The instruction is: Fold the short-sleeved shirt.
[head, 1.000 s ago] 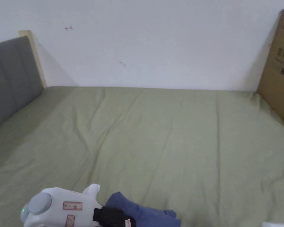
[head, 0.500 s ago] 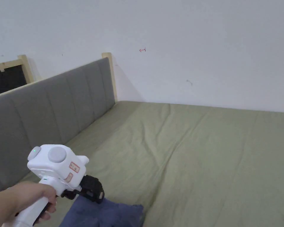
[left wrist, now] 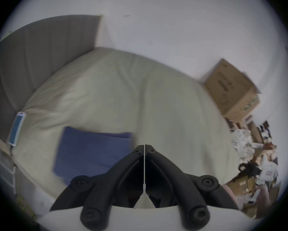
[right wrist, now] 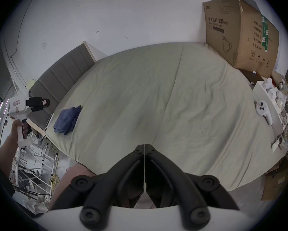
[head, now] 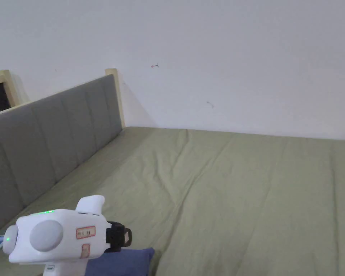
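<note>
The blue shirt [right wrist: 67, 120] lies folded into a compact rectangle on the green sheet [right wrist: 156, 101], near the grey headboard [right wrist: 61, 74] and the bed's edge. Left gripper [left wrist: 144, 147] hovers above it, jaws pressed together, holding nothing. Right gripper [right wrist: 144, 147] hangs well apart over the near edge, closed and empty too

Dark printed lines, a mask drawing and handling signs stand on the box [right wrist: 236, 34] at the far right; the red-framed stickers [head: 85, 232] on the left gripper [head: 127, 237] are too small to read.
</note>
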Tool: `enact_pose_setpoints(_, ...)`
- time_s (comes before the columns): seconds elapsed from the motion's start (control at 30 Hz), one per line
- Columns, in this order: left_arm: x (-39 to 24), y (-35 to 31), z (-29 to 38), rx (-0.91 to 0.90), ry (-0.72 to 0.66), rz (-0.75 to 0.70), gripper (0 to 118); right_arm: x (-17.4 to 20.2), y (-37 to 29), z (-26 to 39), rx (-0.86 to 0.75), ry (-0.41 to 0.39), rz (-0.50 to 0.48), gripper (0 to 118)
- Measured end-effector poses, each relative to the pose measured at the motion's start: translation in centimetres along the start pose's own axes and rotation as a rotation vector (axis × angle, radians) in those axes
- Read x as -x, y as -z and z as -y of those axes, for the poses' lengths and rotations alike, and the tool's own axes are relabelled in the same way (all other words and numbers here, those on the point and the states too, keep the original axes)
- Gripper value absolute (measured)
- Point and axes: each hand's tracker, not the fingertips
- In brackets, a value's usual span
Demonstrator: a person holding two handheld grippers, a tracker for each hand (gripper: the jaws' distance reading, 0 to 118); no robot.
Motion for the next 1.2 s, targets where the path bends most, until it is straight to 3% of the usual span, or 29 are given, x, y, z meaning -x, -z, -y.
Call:
enact_pose_setpoints(0.07,-4.3,-0.6,1.1,-0.073,0.045,0.082,0,0.3,-1.1,-0.4,-0.048,-0.015,0.002,0)
enact_pose_setpoints(0.17,-11.0,-2.2,2.3,-0.205,0.119,0.060,0,0.5,-3.5,-0.9,-0.204,-0.022,-0.007,0)
enact_pose_setpoints(0.23,-14.5,-3.4,3.4,-0.344,0.147,0.089,0,0.6,-5.4,-1.2,-0.344,-0.044,-0.001,0)
enact_pose_setpoints(0.3,-17.3,-4.7,4.5,-0.523,0.265,0.143,0,1.0,-7.6,-1.7,-0.475,-0.061,0.012,0)
enact_pose_setpoints(0.37,-19.8,-5.7,4.9,-0.596,0.381,0.065,0,1.5,-9.7,-2.5,-0.593,-0.062,0.025,0)
enact_pose_setpoints(0.47,-22.1,-7.1,4.6,-0.630,0.386,0.096,0,2.2,-12.5,-3.2,-0.755,-0.114,0.080,0)
enact_pose_setpoints(0.57,-23.7,-8.2,5.1,-0.686,0.390,0.012,0,2.6,-13.7,-3.2,-0.861,-0.164,0.134,0)
enact_pose_setpoints(0.7,-23.7,-8.7,7.5,-0.772,0.346,-0.027,0,2.5,-12.5,-1.7,-0.903,-0.182,0.182,0)
enact_pose_setpoints(0.77,-23.7,-8.8,8.5,-0.773,0.361,-0.057,0,2.5,-11.7,-1.0,-0.887,-0.150,0.244,0)
enact_pose_setpoints(0.87,-23.8,-9.1,8.8,-0.765,0.365,-0.055,0,2.4,-11.6,-0.3,-0.861,-0.118,0.206,0)
enact_pose_setpoints(0.93,-23.7,-9.0,8.7,-0.762,0.358,-0.072,0,2.8,-11.4,-0.3,-0.855,-0.123,0.235,2)
enact_pose_setpoints(0.97,-23.6,-9.0,8.7,-0.756,0.350,-0.078,8,2.9,-11.4,-0.4,-0.849,-0.126,0.252,16)
enact_pose_setpoints(1.03,-23.3,-8.9,8.5,-0.739,0.316,-0.074,81,3.2,-11.4,-0.7,-0.844,-0.115,0.267,80)
enact_pose_setpoints(1.07,-23.0,-8.7,8.3,-0.720,0.296,-0.064,103,3.1,-11.4,-0.7,-0.835,-0.103,0.261,98)
enact_pose_setpoints(1.2,-22.6,-8.9,8.5,-0.733,0.278,-0.049,106,3.0,-11.6,-0.4,-0.842,-0.086,0.244,102)
